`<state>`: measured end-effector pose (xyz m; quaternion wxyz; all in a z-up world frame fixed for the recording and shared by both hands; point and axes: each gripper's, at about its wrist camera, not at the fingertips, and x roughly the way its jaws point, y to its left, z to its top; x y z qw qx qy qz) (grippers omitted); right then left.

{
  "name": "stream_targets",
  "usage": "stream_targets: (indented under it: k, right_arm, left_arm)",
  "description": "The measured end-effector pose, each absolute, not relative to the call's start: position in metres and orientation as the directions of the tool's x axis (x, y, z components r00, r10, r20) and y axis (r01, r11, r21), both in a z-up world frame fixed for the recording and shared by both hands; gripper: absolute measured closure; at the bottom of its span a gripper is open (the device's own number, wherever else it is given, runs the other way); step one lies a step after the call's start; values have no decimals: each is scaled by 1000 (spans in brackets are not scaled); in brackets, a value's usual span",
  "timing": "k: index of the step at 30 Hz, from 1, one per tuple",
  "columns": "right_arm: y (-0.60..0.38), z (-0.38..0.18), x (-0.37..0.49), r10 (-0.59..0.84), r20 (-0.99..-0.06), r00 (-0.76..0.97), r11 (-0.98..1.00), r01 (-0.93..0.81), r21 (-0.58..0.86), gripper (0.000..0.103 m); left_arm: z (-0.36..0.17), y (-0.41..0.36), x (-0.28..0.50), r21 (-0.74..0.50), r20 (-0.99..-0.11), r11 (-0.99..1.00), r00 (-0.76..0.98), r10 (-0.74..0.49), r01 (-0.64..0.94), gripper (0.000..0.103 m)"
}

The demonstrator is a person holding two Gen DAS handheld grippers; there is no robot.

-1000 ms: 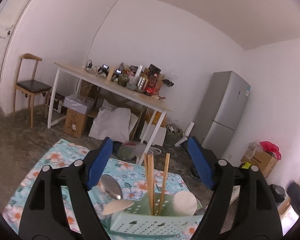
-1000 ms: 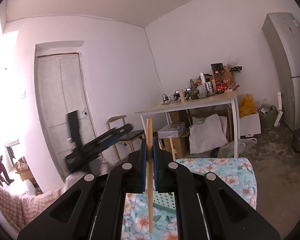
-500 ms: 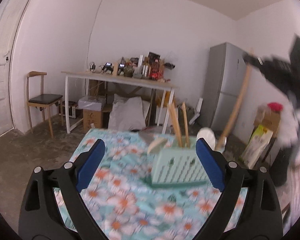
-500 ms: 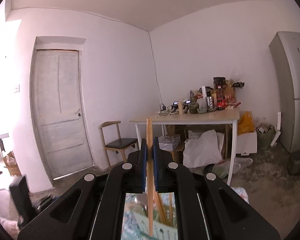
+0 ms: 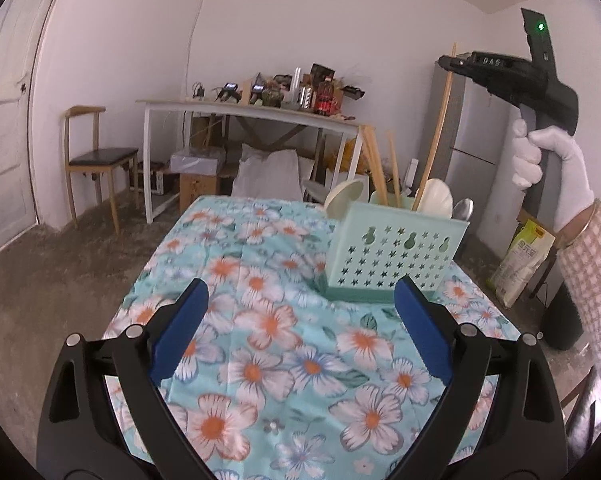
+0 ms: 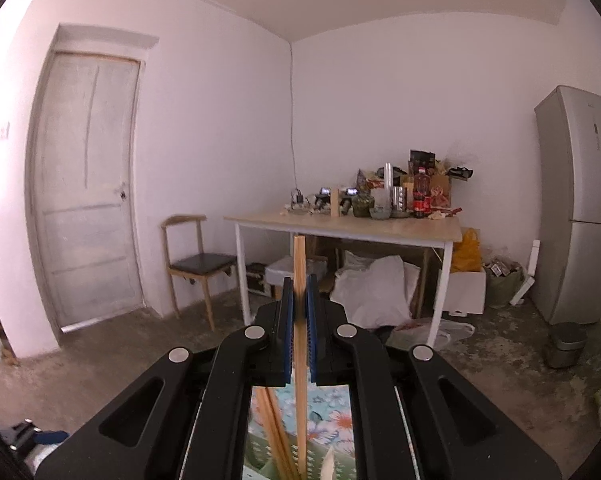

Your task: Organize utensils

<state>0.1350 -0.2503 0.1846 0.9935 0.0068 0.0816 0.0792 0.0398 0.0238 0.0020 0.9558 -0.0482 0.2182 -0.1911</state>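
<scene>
1. Step in hand, as I judge it: lowering the chopstick (image 6: 299, 320) pinched in my right gripper (image 5: 452, 62) into the green utensil holder (image 5: 396, 256). Its lower end already dips inside the holder, among the other chopsticks (image 5: 380, 176) and the pale spoons (image 5: 434, 198).
2. To do it well: keep the stick near upright, sink it straight down until the tip finds the bottom, and only then loosen the pinch. Releasing high risks it tipping out or knocking the spoons.
3. Watch the holder: it stands on the floral tablecloth (image 5: 260, 320) near the far right edge; a sideways push could slide it off.
4. Right gripper: jaws clamped tight on the chopstick, gripping near its upper end, with a short stub showing above the pads in the right wrist view.
5. Left gripper (image 5: 300, 328): jaws have just been opening and now stand wide, nothing between them, touching nothing. It hovers over the cloth, just short of the holder, free to steady it if needed.
</scene>
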Motion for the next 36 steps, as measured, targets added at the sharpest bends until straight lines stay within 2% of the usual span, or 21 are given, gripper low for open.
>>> stream_targets:
  k: [7,9,11,15,18,20,26,30,32,36]
  right_arm:
    - [-246,150,159,138,-290,947,990,-137,24,95]
    - [-248,145,158,143,-304,942,990,-136,45,92]
    - [-253,146,154,145,-303,942,989,-130,69,75]
    - [-262,153,136,156,-284,946,985,-127,118,70]
    - [-264,156,116,164,-277,947,981,-128,144,54]
    - [-263,155,101,165,-280,946,980,-125,155,39]
    - [-254,136,63,110,-371,922,988,-60,142,14]
    - [-249,106,52,35,-496,868,993,27,116,10]
    - [-247,92,45,-15,-533,846,993,75,91,7]
    - [-243,69,29,-117,-561,820,984,170,44,7]
  left_arm:
    - [-5,29,39,-189,-420,930,830,-366,315,12]
    - [-5,30,39,-192,-423,931,830,-364,310,11]
    - [-4,30,38,-191,-425,932,831,-360,307,11]
    - [-2,31,36,-192,-422,938,839,-344,288,10]
    - [2,32,33,-185,-415,944,850,-326,272,9]
    - [5,33,31,-184,-412,947,855,-316,262,8]
    - [13,30,30,-174,-426,956,857,-289,236,8]
    - [20,26,33,-166,-449,965,856,-256,202,8]
    - [22,25,35,-153,-467,972,854,-229,176,8]
    - [24,20,40,-113,-501,987,851,-158,116,8]
